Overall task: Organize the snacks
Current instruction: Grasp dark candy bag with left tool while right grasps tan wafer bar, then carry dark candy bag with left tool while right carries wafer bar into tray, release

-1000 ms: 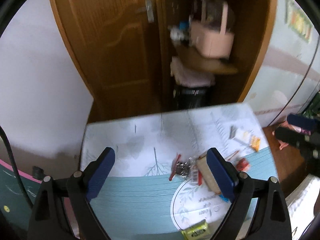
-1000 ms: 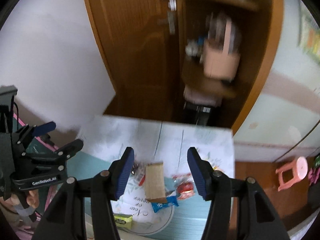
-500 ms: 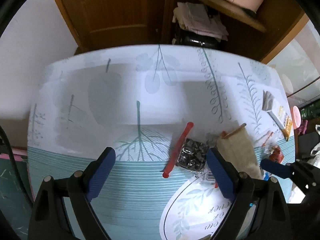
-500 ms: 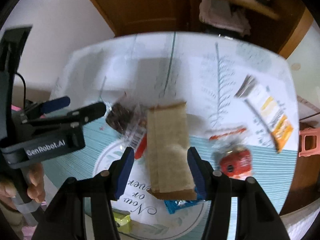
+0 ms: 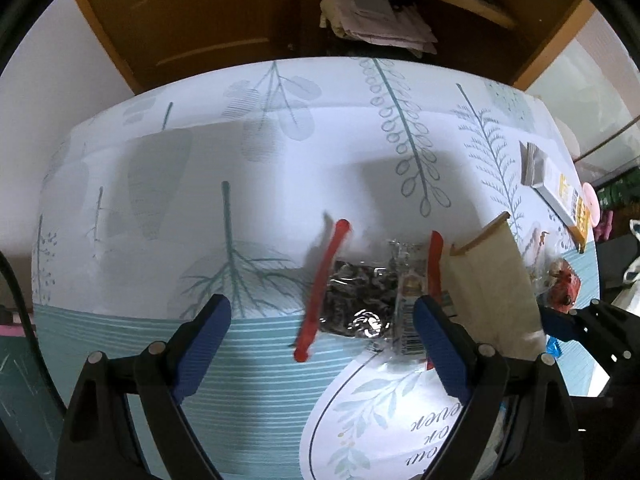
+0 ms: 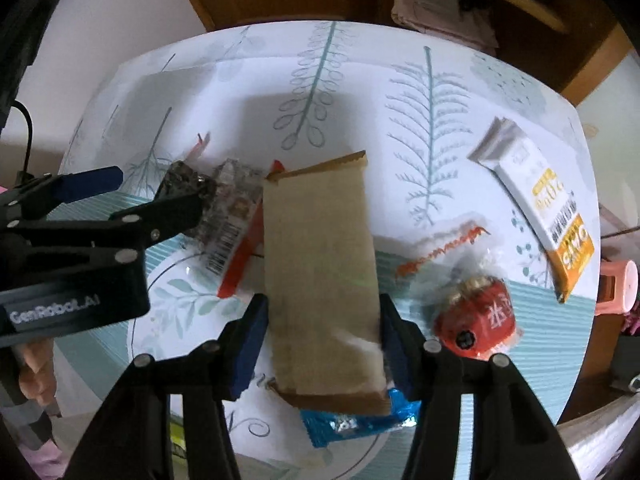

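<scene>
The right claw (image 6: 322,344) is straddling the brown packet (image 6: 320,276), jaws spread; closing could crumple it. The left claw (image 5: 320,344) is gaping empty.

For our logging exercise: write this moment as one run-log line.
phase: reach | right gripper: open, straddling brown packet | left gripper: open, above clear packet | table: snacks unsorted

A table (image 5: 280,152) with a leaf-print cloth stands before a brown wooden door (image 5: 192,12) and white wall (image 5: 52,52).
</scene>
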Demonstrator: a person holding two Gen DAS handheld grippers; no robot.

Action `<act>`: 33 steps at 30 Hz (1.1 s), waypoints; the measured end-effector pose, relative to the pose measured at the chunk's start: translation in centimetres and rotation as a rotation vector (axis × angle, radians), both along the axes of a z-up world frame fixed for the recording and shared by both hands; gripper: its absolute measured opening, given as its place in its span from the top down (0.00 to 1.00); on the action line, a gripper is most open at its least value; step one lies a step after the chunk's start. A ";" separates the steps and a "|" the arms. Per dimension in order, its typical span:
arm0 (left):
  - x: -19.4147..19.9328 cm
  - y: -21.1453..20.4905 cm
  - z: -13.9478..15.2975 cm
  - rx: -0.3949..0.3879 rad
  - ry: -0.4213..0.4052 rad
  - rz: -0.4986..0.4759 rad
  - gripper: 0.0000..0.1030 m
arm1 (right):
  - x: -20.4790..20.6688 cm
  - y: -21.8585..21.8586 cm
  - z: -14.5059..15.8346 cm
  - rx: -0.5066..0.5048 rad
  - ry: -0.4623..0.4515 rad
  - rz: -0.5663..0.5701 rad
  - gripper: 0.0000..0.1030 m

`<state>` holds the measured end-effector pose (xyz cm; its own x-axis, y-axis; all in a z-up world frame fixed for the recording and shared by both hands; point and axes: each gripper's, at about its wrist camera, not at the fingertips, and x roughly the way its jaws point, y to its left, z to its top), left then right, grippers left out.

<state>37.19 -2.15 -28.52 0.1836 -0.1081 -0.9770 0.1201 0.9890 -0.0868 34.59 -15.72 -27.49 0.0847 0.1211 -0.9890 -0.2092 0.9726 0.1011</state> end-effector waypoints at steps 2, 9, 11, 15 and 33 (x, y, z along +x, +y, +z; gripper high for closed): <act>0.1 -0.4 -0.1 0.006 0.005 -0.006 0.14 | -0.3 -0.6 0.0 0.017 0.005 -0.018 0.49; 0.0 -1.8 -0.7 0.048 -0.010 -0.049 0.41 | -1.9 -1.4 0.1 0.039 0.000 -0.034 0.49; -0.3 -2.4 -0.3 0.046 -0.028 -0.073 0.61 | -1.8 -1.4 0.0 0.045 0.000 -0.037 0.49; -0.8 -2.5 -0.1 0.042 -0.035 -0.075 0.62 | -2.7 -1.4 0.2 0.056 0.000 -0.040 0.49; -10.1 0.9 13.7 -0.011 -0.226 -0.038 0.62 | -7.6 -1.8 10.9 0.195 -0.166 -0.040 0.50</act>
